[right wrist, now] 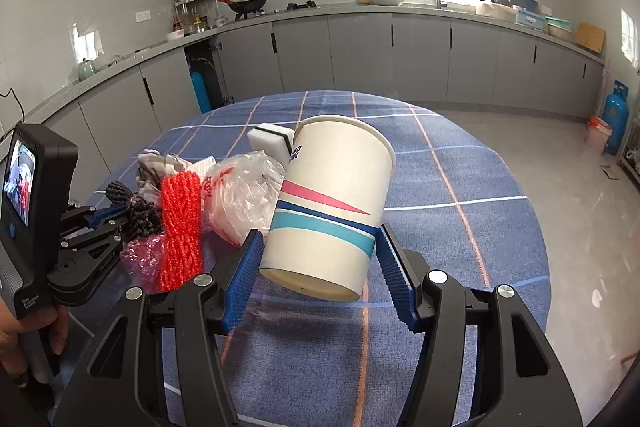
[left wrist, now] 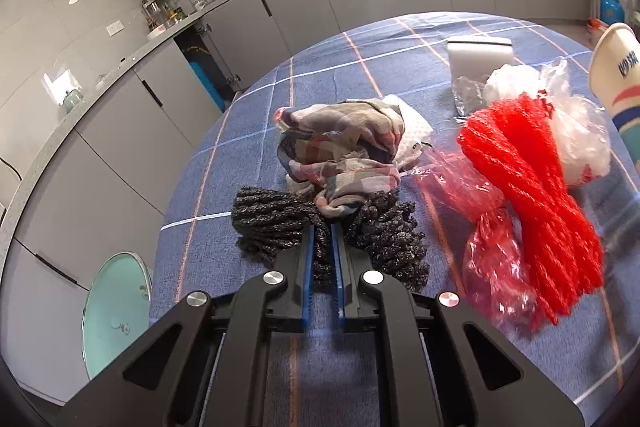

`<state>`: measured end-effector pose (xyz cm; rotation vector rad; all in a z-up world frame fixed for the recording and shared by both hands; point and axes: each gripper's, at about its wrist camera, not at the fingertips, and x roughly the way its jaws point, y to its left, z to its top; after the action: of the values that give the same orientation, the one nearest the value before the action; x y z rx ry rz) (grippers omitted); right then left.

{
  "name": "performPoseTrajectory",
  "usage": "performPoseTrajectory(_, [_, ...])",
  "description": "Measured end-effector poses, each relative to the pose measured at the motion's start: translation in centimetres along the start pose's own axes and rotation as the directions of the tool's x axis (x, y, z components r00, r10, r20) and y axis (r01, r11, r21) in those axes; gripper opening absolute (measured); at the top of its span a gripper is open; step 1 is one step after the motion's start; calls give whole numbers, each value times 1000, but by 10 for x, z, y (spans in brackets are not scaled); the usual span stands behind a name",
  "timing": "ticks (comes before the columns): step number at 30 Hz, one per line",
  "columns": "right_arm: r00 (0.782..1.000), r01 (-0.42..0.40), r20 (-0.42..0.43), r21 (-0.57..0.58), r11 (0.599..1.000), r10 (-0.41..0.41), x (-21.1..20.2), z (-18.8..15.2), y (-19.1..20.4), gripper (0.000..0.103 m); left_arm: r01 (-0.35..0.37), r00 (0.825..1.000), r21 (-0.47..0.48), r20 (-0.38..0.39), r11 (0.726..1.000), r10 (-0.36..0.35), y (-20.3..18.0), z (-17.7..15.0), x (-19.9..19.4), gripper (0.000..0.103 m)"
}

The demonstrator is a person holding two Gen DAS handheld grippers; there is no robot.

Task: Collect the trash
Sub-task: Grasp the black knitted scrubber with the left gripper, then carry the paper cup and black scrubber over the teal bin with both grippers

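My left gripper [left wrist: 322, 227] is shut on a black foam net [left wrist: 272, 223] lying on the blue checked tablecloth [left wrist: 320, 75]. A crumpled plaid cloth [left wrist: 340, 147] lies just beyond it. A red foam net [left wrist: 532, 195], a red plastic bag [left wrist: 476, 195] and a clear plastic bag [left wrist: 576, 131] lie to the right. My right gripper [right wrist: 320, 241] is shut on a white paper cup [right wrist: 332, 203] with pink, blue and teal stripes, held tilted above the table. The cup also shows in the left wrist view [left wrist: 618, 75]. The left gripper shows in the right wrist view [right wrist: 108, 219].
A white sponge block [right wrist: 268, 141] sits behind the cup, also seen in the left wrist view [left wrist: 478, 57]. A teal glass lid [left wrist: 114, 311] is off the table's left edge. Grey kitchen cabinets [right wrist: 360, 55] run behind. A blue gas cylinder [right wrist: 616, 115] stands at right.
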<state>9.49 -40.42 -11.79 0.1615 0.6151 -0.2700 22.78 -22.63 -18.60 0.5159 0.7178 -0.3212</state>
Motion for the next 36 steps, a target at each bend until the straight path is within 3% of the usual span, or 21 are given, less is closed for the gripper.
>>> performPoseTrajectory(6, [999, -19, 30, -15, 1000, 20, -14, 5, 10, 58, 10, 998, -13, 55, 1000, -9, 25, -8, -32, 8])
performPoseTrajectory(16, [993, -106, 51, -71, 992, 110, -23, 12, 50, 58, -57, 994, -69, 93, 996, 63, 74, -25, -70, 8])
performPoseTrajectory(28, [966, -240, 59, -163, 957, 252, -16, 27, 119, 58, -116, 985, -161, 111, 980, 134, 129, -47, -93, 8])
performPoseTrajectory(36, [951, -288, 47, -220, 932, 305, -9, 32, 159, 58, -158, 977, -203, 108, 966, 182, 163, -65, -102, 8])
